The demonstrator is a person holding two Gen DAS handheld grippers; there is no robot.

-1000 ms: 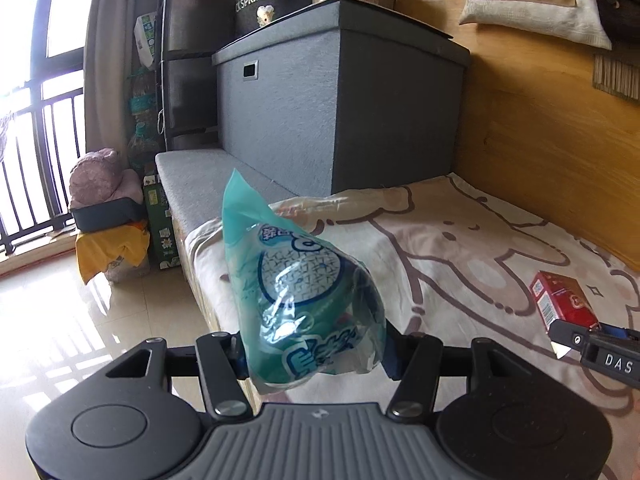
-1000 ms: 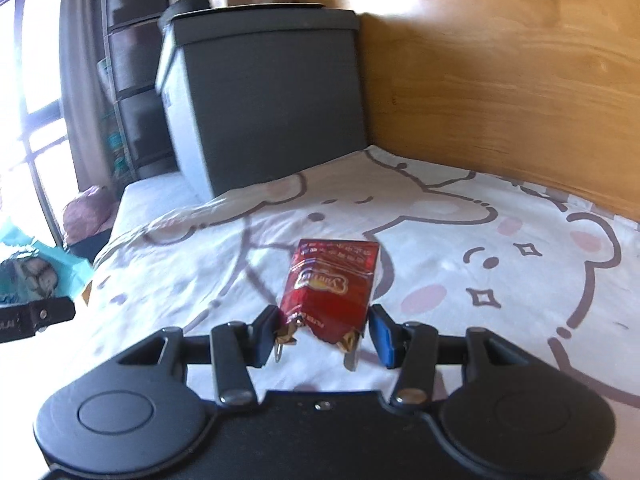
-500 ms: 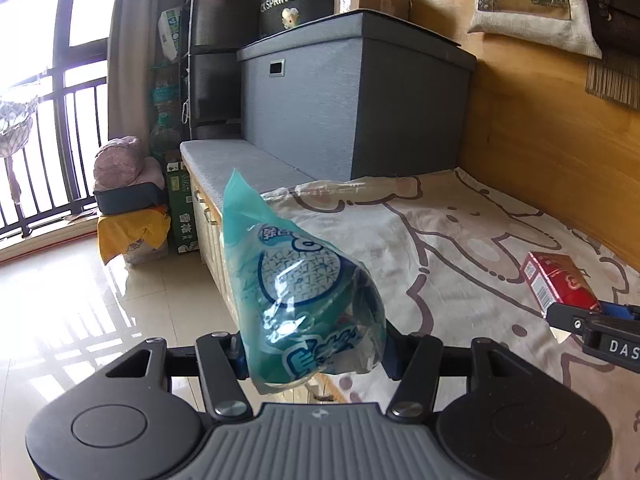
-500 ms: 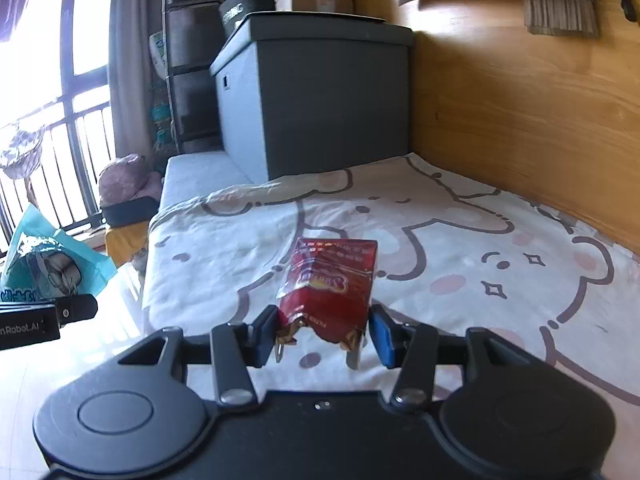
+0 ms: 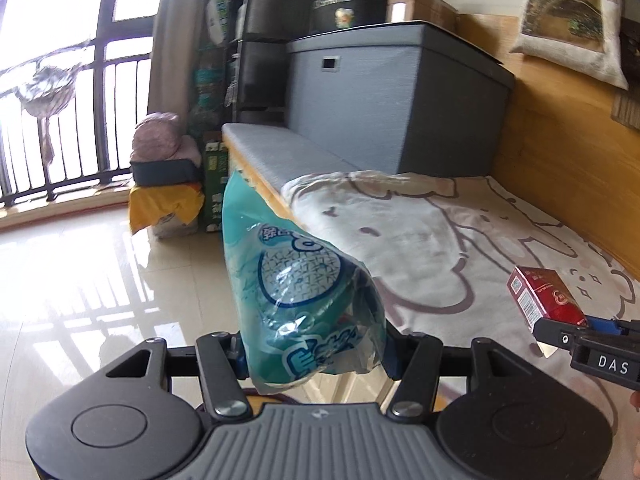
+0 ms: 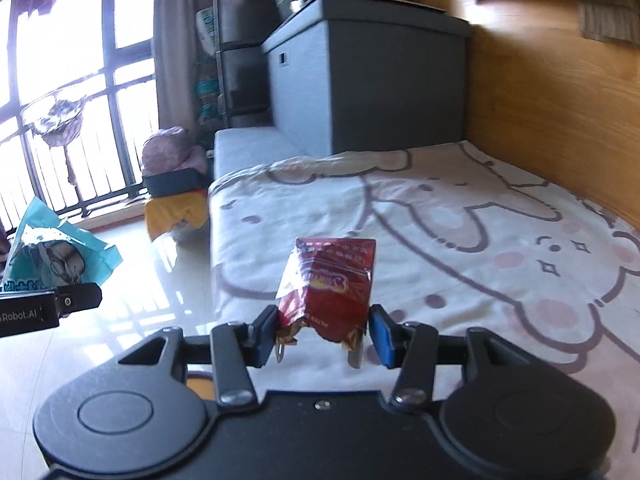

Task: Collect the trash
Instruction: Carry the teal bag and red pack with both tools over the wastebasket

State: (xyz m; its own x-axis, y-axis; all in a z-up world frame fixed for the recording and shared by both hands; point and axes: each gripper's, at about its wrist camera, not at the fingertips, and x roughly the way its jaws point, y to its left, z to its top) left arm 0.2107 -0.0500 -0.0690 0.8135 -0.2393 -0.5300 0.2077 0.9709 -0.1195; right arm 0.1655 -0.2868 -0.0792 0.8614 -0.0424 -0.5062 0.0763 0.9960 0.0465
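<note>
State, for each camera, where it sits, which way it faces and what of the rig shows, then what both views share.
Left wrist: behind the left gripper, facing the floor and bed edge; its jaws clamp a teal bag.
Right wrist: behind the right gripper, facing the bedsheet; its jaws clamp a red packet.
Shared: grey storage box, both pieces of trash, each other's gripper.

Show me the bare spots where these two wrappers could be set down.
The cartoon bedspread lies bare between the grey storage box and the wooden wall. The shiny floor is open toward the balcony railing. Crowded: the bundles beside the grey bench.
</note>
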